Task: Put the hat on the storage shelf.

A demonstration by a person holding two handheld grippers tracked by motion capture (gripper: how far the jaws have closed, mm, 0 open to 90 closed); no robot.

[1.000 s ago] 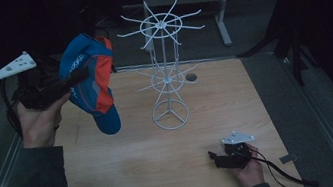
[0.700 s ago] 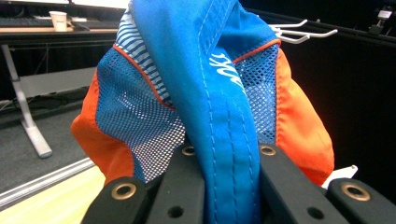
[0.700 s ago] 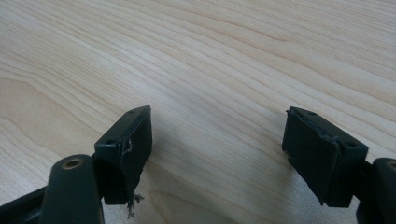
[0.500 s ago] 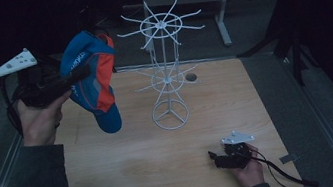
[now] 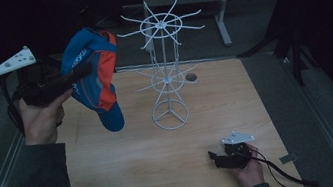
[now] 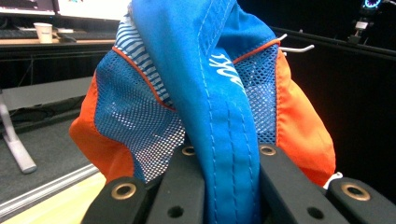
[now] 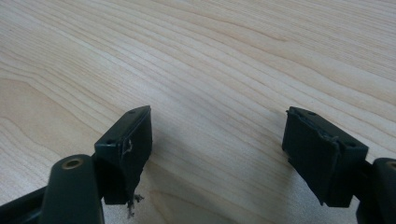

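Table [image 5: 132, 180]: you worked over a pale wooden top — bare apart from the rack and your resting right hand.

Rack [image 5: 165, 68]: a white wire stand stood upright near the middle of the far half, with a ring of hooked arms at the top and a smaller ring lower down. No hook carried anything.

Cap [image 5: 94, 79]: you held a blue and orange cap with mesh panels up in the air, left of the rack and just short of its top arms, hanging with the peak downward. From the high view I judged it apart from the wires, though close.

Left gripper [image 5: 81, 72]: its jaws were clamped tight on a fold of the cap's blue fabric; the left gripper view had the cloth [image 6: 229, 140] pinched between the two pads.

Right gripper [image 5: 215, 159]: it lay low at the near right edge of the table, well apart from the rack, with its jaws spread wide over bare wood and nothing between them.

Step in hand: to my eye you were carrying the cap toward a top hook — lifted, not yet hung.

Next move: it would call for steering the cap's opening or back strap over one hooked tip, then letting go only once the fabric had caught. The light stand might tip, so your free right gripper could steady its base.
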